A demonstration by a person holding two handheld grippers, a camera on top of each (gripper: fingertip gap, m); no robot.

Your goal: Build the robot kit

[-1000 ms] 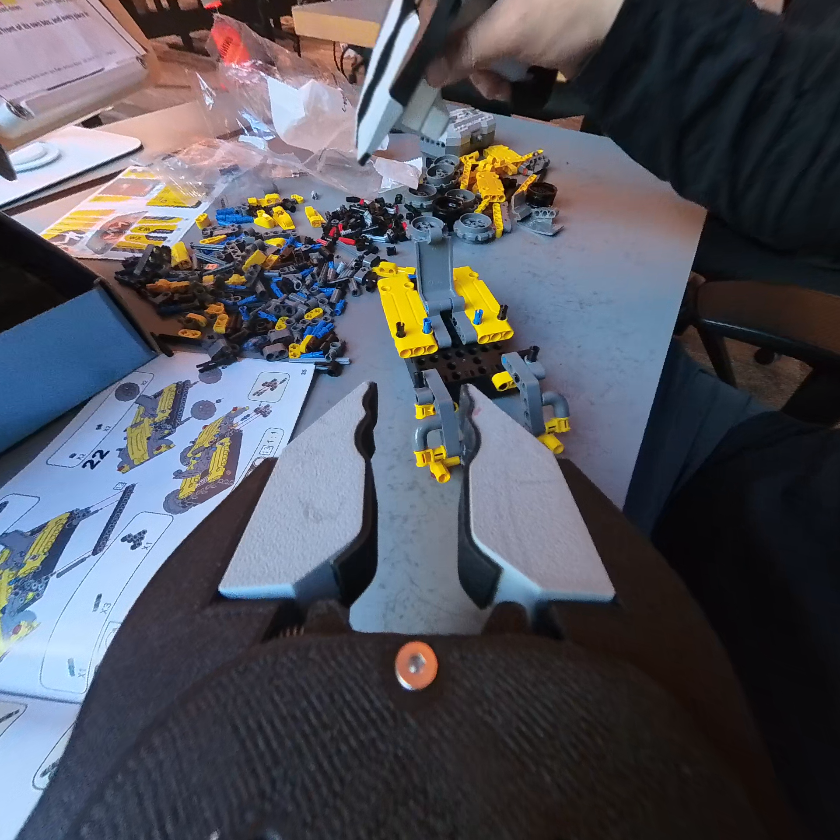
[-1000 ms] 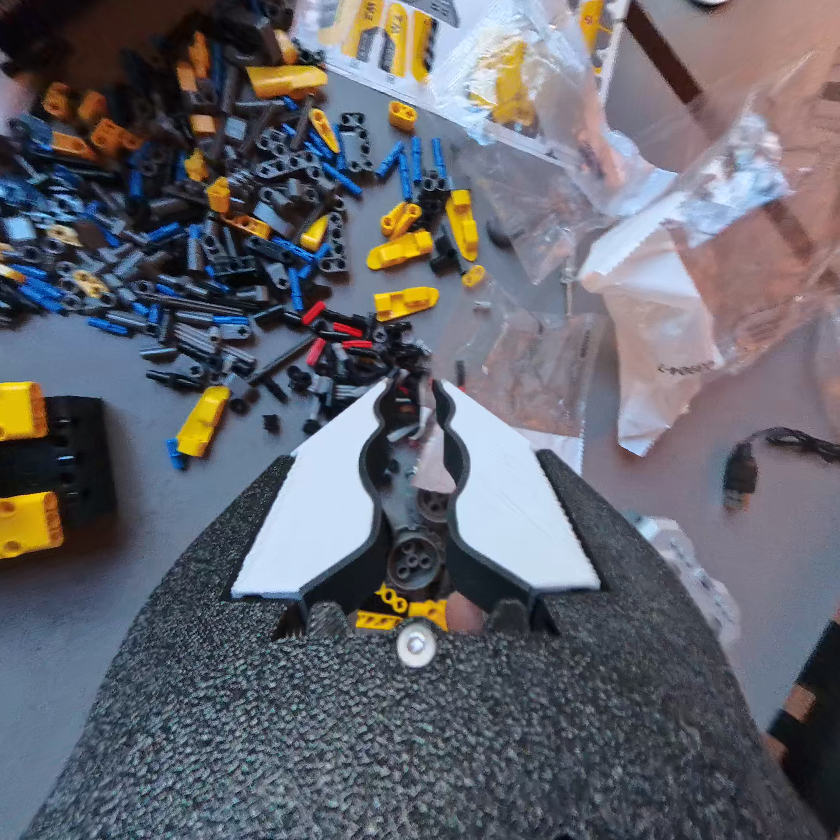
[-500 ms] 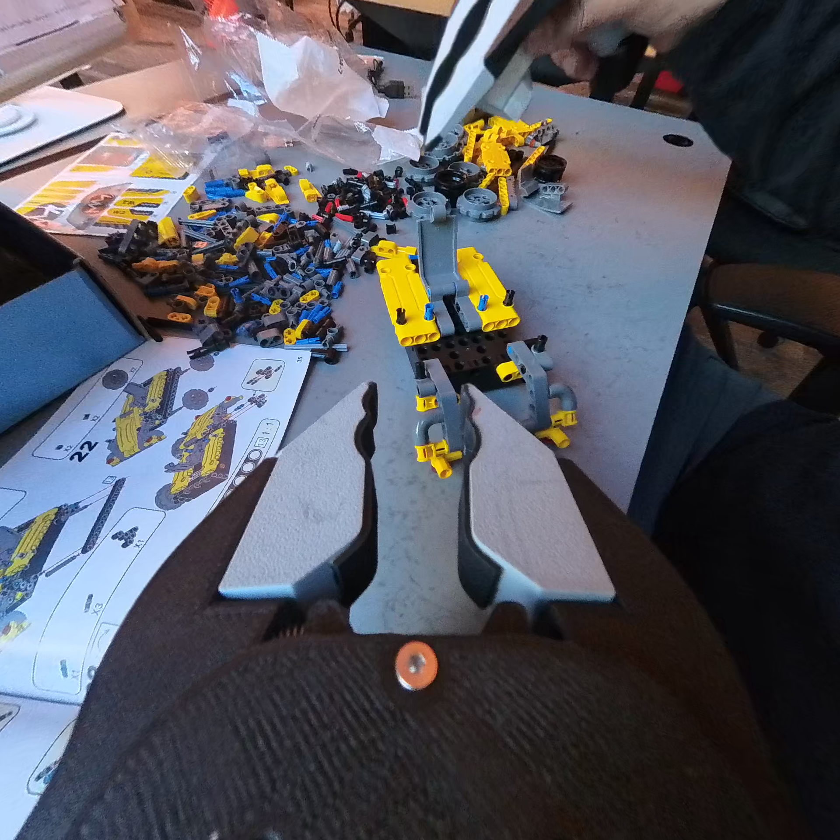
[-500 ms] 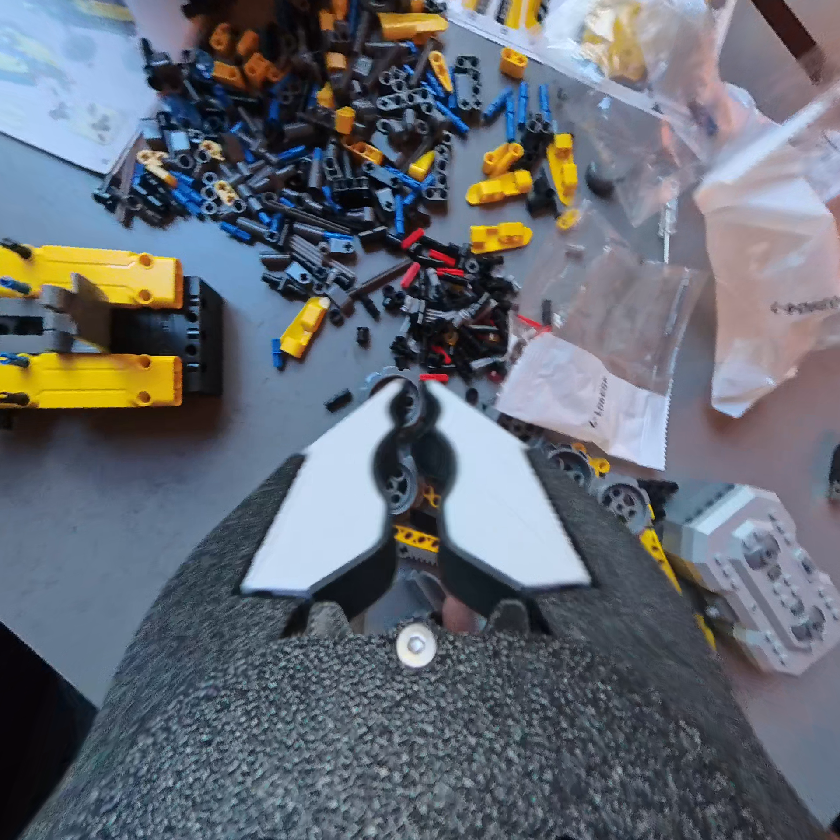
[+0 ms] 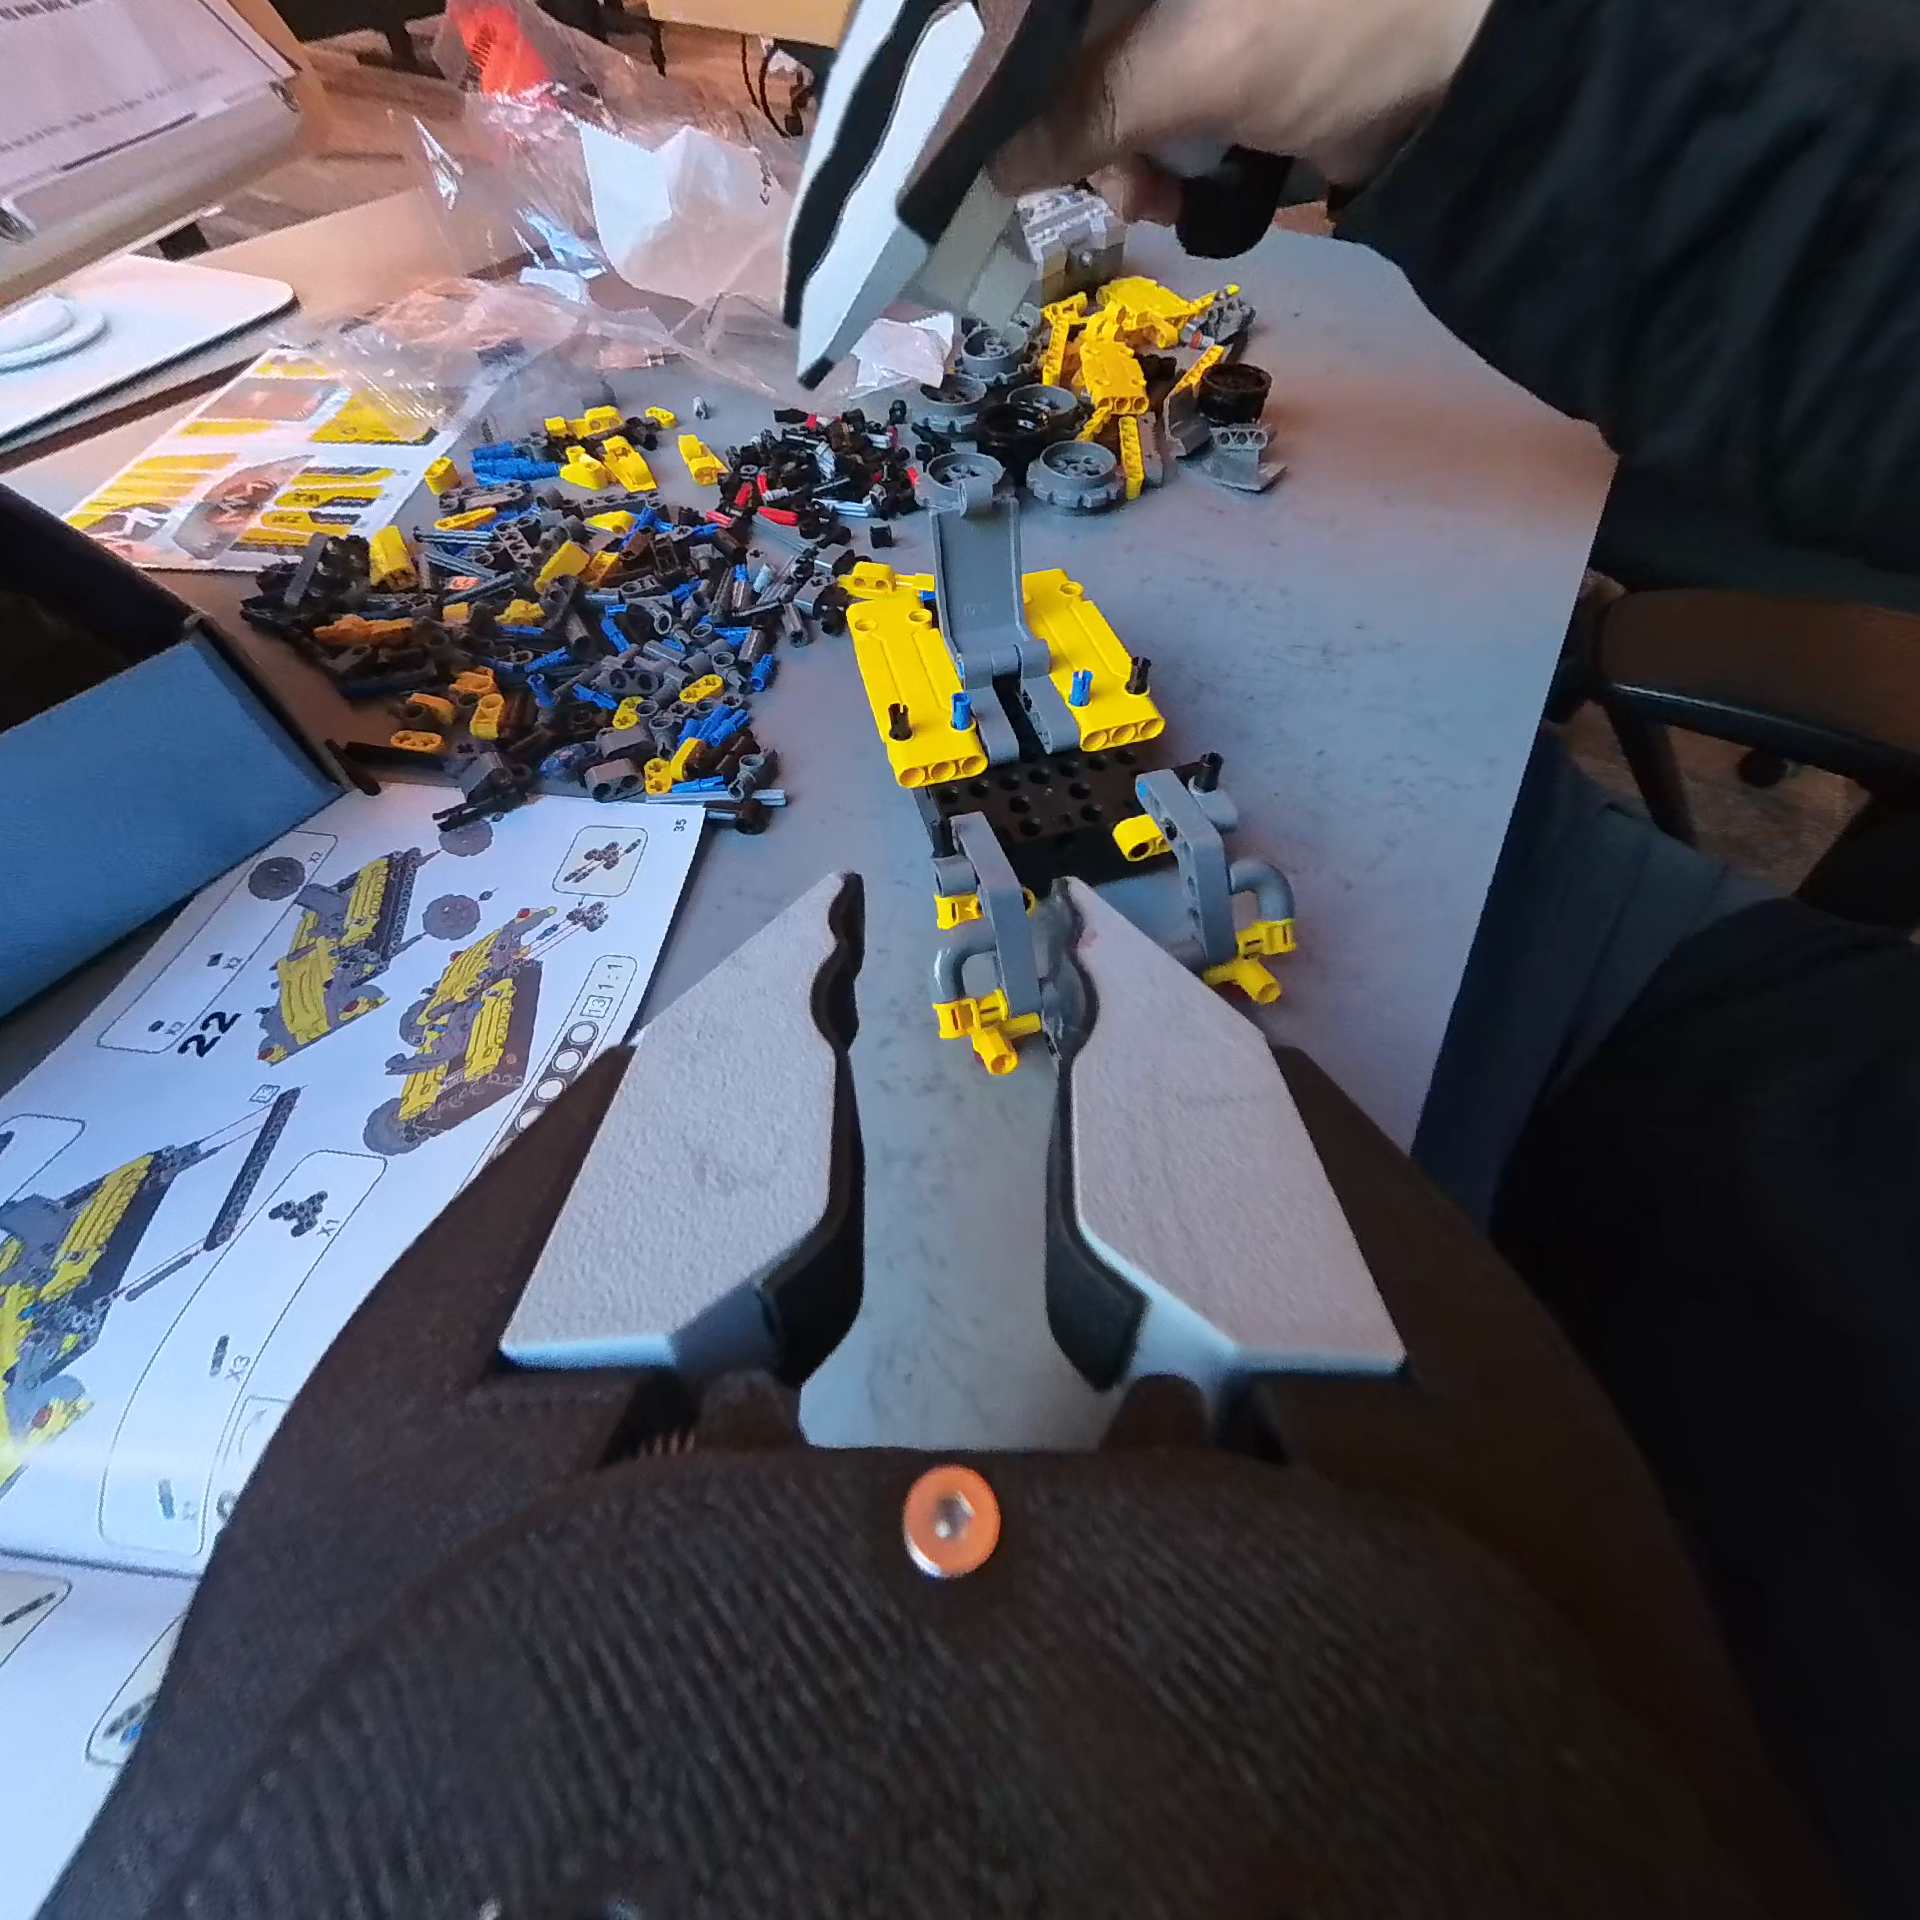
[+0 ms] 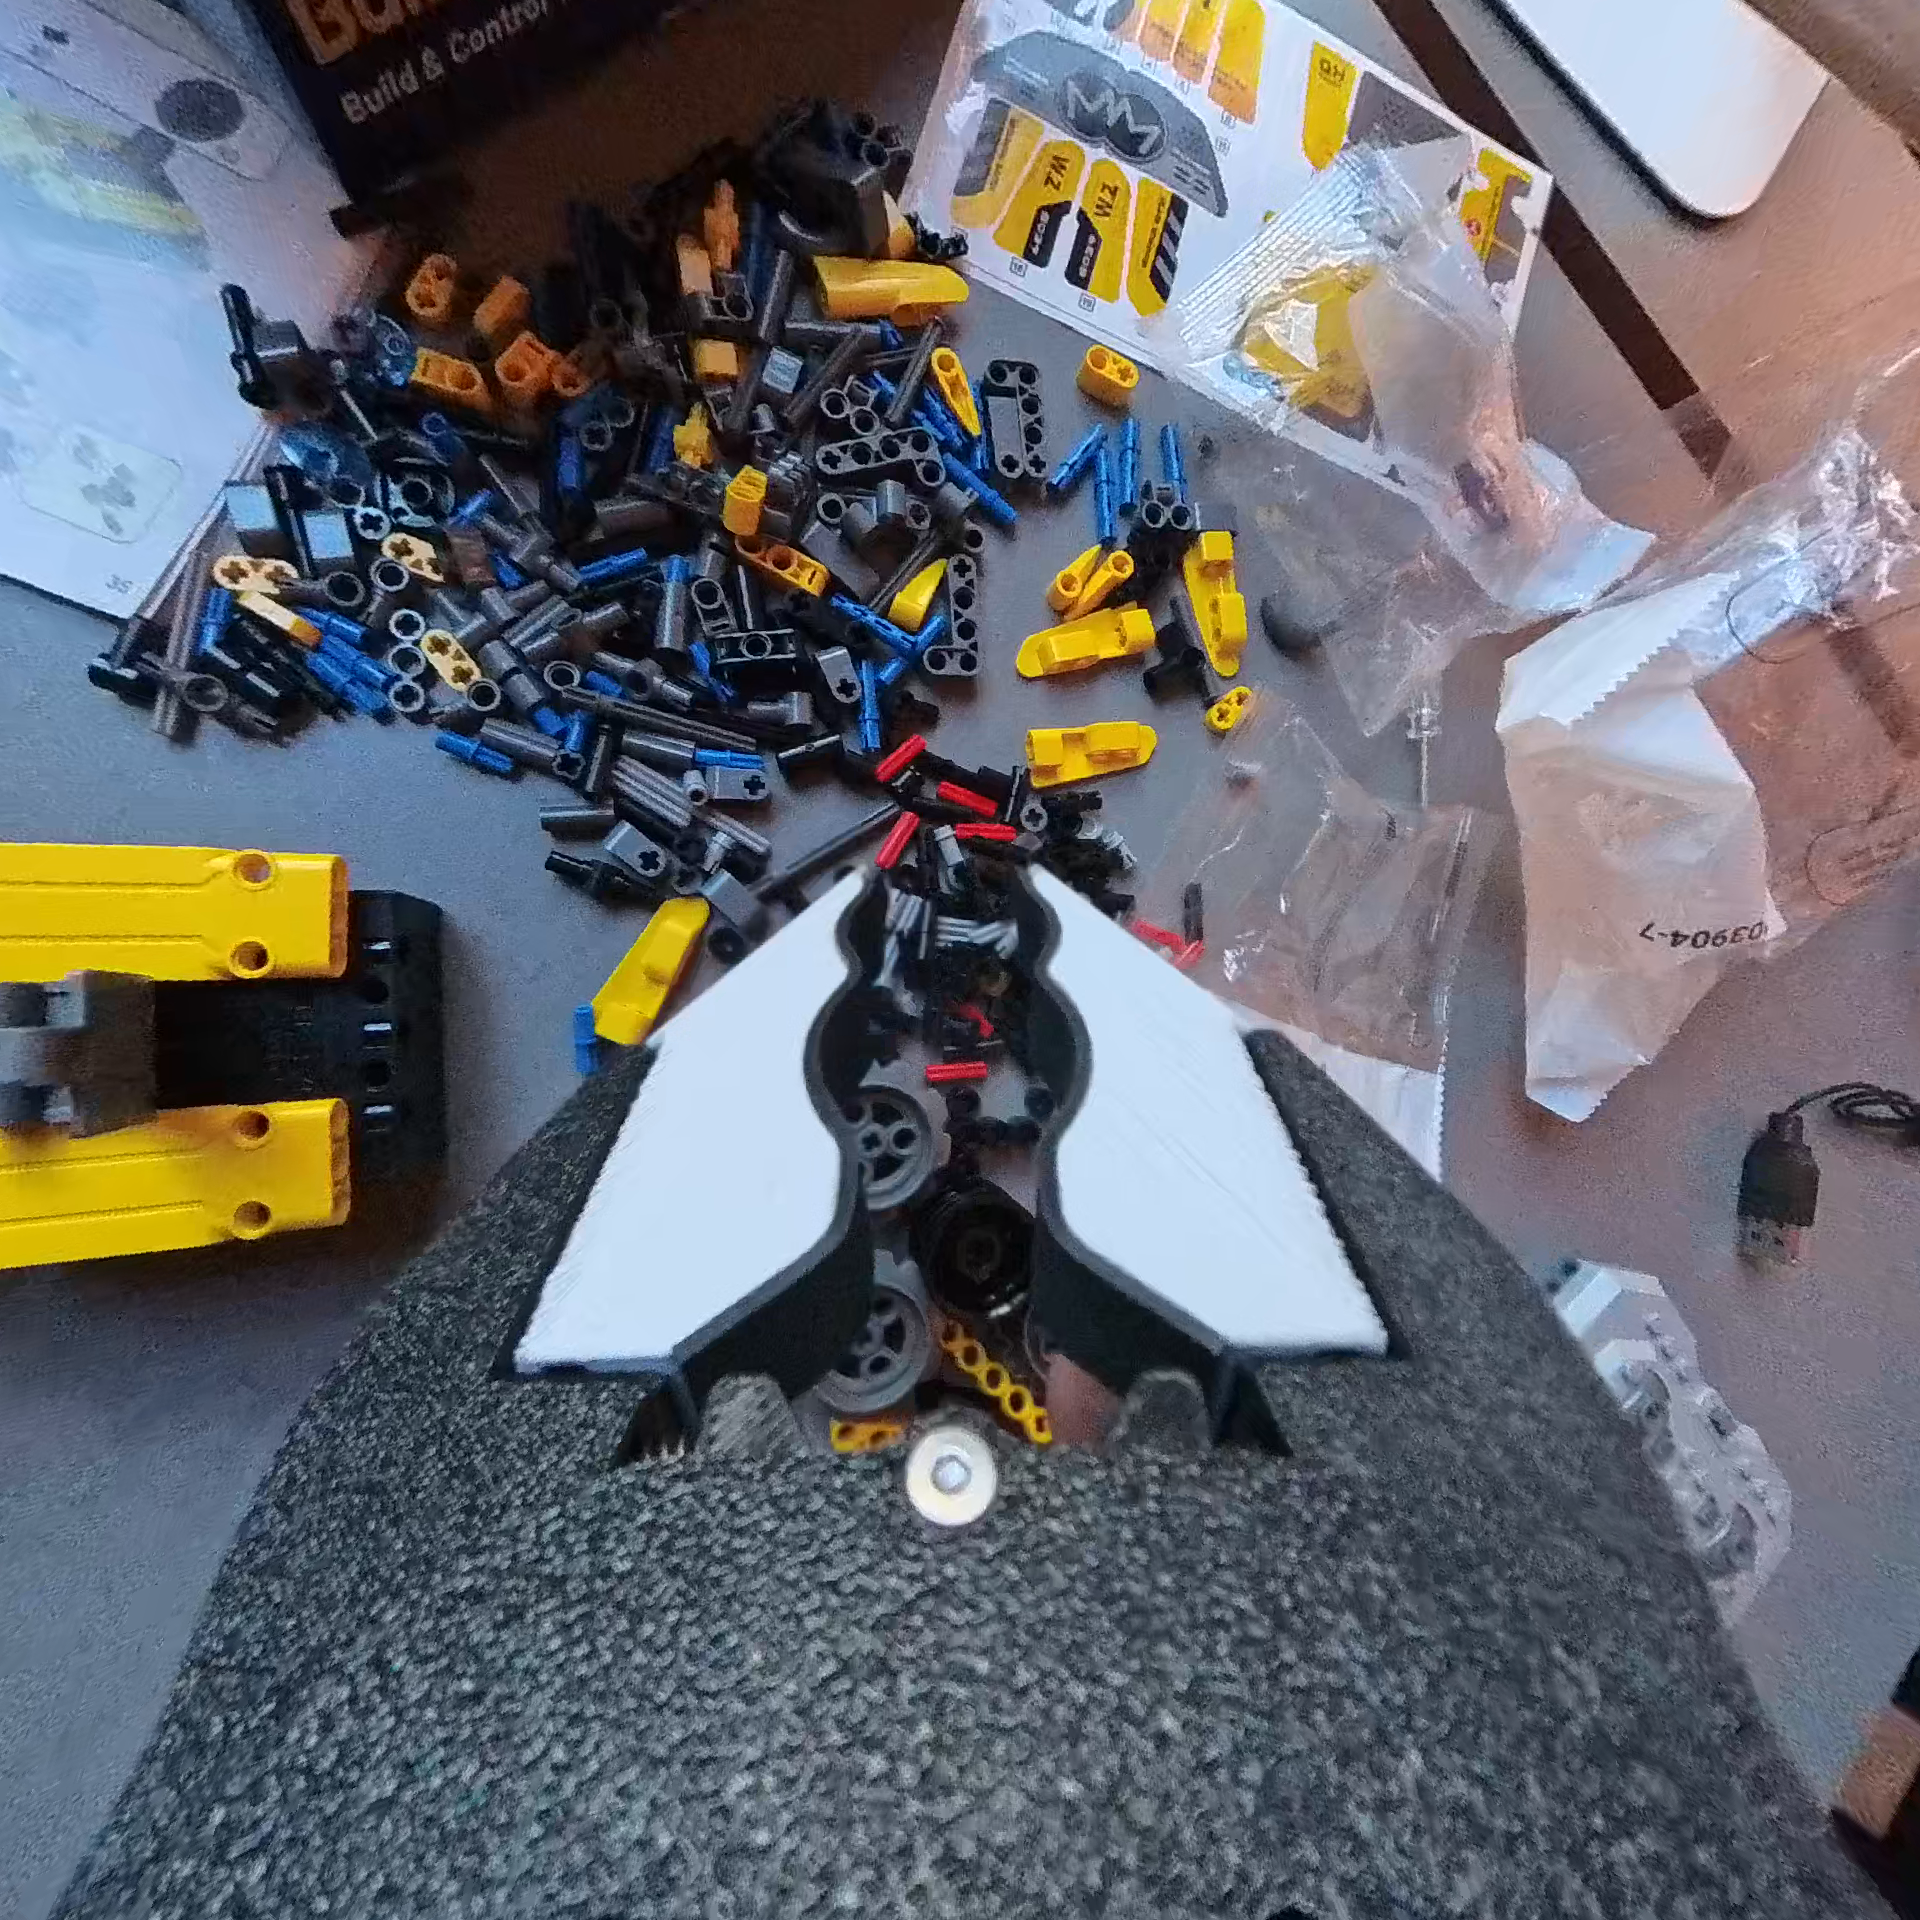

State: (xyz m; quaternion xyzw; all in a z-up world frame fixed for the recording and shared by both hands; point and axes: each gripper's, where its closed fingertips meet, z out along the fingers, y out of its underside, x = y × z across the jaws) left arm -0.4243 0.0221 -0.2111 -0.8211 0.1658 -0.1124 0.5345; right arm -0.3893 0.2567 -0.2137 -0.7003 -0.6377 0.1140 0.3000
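My left gripper is open and empty, low over the grey table. A grey arm of the yellow, black and grey brick model lies between its fingertips, close to the right finger. My right gripper is open and empty, hovering above a small heap of black and red pins. Grey wheels and a black tyre show on the table through its gap. In the left wrist view the right gripper hangs over the far end, held by a hand.
A large pile of loose blue, black and yellow parts lies left of the pins. An instruction booklet, blue box, sticker sheet, plastic bags, USB plug and grey block surround them. The table edge runs at the right. The left gripper's tips are roughly 25 cm from the right gripper's.
My right gripper swung toward the wheels and nearly closed, then came back over the pin heap and opened wider. My left gripper has stayed open in place.
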